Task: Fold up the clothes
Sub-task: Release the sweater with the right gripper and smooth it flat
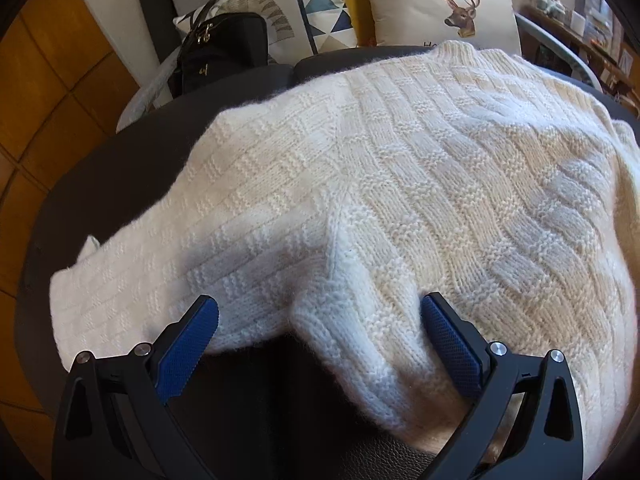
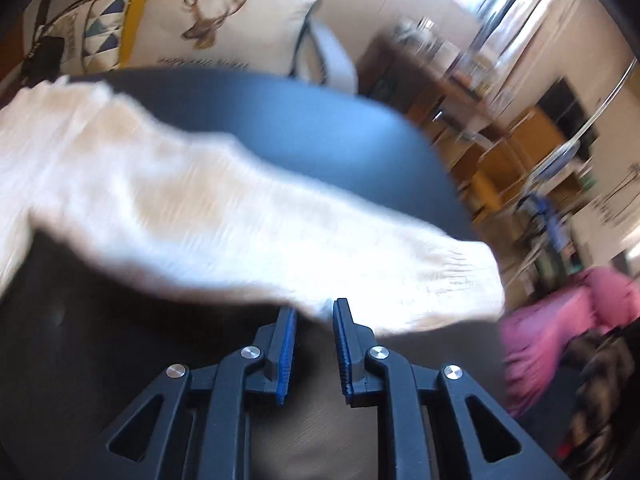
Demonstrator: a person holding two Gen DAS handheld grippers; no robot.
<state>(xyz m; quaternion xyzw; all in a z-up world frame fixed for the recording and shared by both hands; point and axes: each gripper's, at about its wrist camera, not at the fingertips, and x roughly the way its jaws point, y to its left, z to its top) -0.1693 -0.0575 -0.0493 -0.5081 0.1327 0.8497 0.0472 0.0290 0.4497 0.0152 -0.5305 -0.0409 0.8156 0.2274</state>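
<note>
**Cream sweater spread on a dark round table, a gripper at each side**

A cream knitted sweater (image 1: 400, 184) lies flat on the dark table (image 1: 120, 184), collar at the far side, its length running away from the left gripper (image 1: 320, 312). That gripper's jaws stand wide apart, straddling a fold near the armpit without pressing it. One sleeve (image 1: 132, 272) stretches out to its left.

The right wrist view, blurred, shows the other sleeve (image 2: 280, 240) running across ahead of the right gripper (image 2: 314, 308), cuff to the right. Its jaws are narrowly parted, tips at the sleeve's near edge, nothing gripped.

Only the left view shows a black handbag (image 1: 224, 52); only the right shows pink cloth (image 2: 560, 320).
</note>
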